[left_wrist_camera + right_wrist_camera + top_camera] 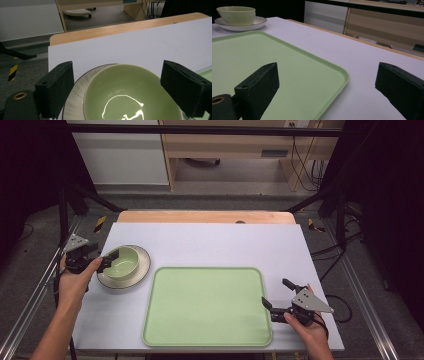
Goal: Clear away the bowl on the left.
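The fingers (57, 90) of the left gripper (106, 260) are standing apart around the green bowl (123, 261), sitting on its saucer (142, 268) near the counter's (210, 242) left edge; nothing is gripped yet. The right gripper (278, 300) is waiting with its fingers spread beside the bare tray (207, 306), likely the bowl's destination.

A grey carpeted floor (240, 200) is stretching out beyond the table. A white cabinet (120, 155) and a wooden desk (225, 145) are standing at the back, cables (305, 165) are hanging beside them, and black frame bars (200, 129) are crossing overhead.
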The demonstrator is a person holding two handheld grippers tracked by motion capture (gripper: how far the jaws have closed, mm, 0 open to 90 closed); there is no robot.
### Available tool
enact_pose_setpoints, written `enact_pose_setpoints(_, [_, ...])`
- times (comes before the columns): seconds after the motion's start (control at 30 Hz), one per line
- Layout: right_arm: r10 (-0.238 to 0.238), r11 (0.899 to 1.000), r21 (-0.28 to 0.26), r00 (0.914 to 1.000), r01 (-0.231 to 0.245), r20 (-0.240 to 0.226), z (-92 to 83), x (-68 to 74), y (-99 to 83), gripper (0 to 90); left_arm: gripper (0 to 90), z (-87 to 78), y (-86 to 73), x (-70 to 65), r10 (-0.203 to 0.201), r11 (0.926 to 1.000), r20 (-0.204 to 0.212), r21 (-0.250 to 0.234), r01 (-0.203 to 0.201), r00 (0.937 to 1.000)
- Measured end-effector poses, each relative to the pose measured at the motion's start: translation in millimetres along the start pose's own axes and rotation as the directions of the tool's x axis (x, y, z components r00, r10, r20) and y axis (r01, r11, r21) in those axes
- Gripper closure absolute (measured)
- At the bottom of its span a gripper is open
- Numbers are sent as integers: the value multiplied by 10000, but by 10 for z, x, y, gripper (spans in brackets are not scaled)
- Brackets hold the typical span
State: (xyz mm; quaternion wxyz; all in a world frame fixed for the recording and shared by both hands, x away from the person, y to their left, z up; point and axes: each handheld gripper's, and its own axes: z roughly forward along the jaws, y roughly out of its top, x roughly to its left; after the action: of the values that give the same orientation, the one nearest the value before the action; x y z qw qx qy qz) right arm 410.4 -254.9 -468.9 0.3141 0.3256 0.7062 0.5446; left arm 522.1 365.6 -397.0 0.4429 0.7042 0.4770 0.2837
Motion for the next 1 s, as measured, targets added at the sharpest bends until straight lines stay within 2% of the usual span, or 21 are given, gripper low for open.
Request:
enact_pose_setpoints(0.23, [2,10000,32,10000,-2,46,-5,0,-1,54,133,13,-52,53,-241,9996,-382,145,247,9990])
enact_pose_setpoints(0.27, [-1,10000,37,10000,1,45,-6,1,0,54,149,15,-82,75,-506,9984,-430,232,516,9978])
enact_pose_setpoints(0.33, [-6,10000,34,10000,6,33,-6,1,1,54,172,20,-97,88,-530,9981,-480,292,545,9974])
enact_pose_setpoints(0.37, [-3,10000,32,10000,3,39,-3,0,-1,54,210,32,-120,94,-534,9972,-738,484,571,9958])
enact_pose_setpoints(0.57, [-11,10000,73,10000,10,46,-1,0,-4,54,293,85,-161,109,-670,9938,-823,829,739,9943])
enact_pose_setpoints(0.6, [-13,10000,87,10000,13,58,0,0,-5,54,319,116,-175,105,-594,9911,-985,1128,705,9934])
enact_pose_setpoints(0.63, [-13,10000,87,10000,13,58,0,0,-5,54,335,116,-175,105,-594,9911,-985,1128,705,9934])
enact_pose_setpoints(0.67, [-11,9999,104,10000,10,63,1,1,-7,53,346,147,-196,113,-561,9880,-1128,1369,714,9920])
enact_pose_setpoints(0.7, [-11,9999,104,10000,10,63,1,1,-7,53,359,147,-196,113,-561,9880,-1128,1369,714,9920])
enact_pose_setpoints(0.87, [19,9999,133,10000,-20,72,2,0,-11,54,427,216,-263,159,-694,9781,-1226,1869,917,9900])
enact_pose_setpoints(1.0, [37,9999,149,10000,-38,78,4,-3,-13,54,478,240,-306,178,-889,9718,-1318,2058,1150,9873])
